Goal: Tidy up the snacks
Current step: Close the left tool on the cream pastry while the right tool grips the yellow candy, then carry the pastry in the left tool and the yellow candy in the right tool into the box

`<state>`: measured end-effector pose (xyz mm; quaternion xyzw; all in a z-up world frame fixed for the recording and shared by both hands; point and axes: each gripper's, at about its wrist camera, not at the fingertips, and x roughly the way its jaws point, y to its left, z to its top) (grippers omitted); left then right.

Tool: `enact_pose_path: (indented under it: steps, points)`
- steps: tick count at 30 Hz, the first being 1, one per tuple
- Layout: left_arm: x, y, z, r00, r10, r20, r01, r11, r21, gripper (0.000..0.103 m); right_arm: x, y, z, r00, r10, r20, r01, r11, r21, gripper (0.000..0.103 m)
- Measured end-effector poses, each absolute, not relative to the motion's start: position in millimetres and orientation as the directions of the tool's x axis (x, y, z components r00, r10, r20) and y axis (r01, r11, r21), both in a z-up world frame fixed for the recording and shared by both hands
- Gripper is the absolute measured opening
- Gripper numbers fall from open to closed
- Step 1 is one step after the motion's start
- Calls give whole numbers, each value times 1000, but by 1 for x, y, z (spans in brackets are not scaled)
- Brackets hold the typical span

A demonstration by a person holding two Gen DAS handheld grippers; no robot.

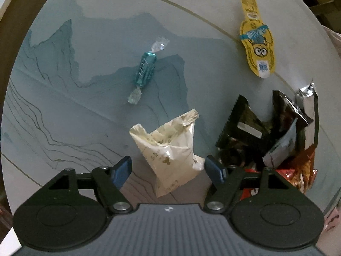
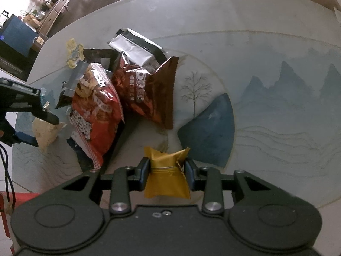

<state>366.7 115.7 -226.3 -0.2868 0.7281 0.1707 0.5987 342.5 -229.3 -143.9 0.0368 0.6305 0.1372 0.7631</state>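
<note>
Gold packet (image 2: 167,176) clamped in right hand-held gripper (image 2: 167,171); left hand-held gripper (image 1: 168,169) released around cream packet (image 1: 170,147)

This looks like a home living or dining room: a round table (image 2: 277,32) painted with mountains and a bare tree holds snack packets (image 2: 119,81), and beyond its far-left edge a low wooden sideboard (image 2: 55,6) crowded with potted plants and small ornaments stands on dark flooring.

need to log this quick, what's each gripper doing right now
left gripper: open, cream packet between its fingers, not pressed
right gripper: shut on the gold packet
</note>
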Motion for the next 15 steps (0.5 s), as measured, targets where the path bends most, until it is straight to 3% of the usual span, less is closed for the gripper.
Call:
enact_pose_path:
  steps: [1,3,15]
  points:
    - [366,118,-228,-116,-220,-969,-625,774,-101,72,342,-230,-145,166,257,-952,-162,959,231,34]
    - [365,119,-232,-116,-246,-962,-628,769,-121,53,342,-230,-145,164,262,-951,-162,958,236,34]
    - [348,116,-222,-55,-212,-976,-583,800,-141,40,334,-230,-129,189,275,-943,-176,954,243,34]
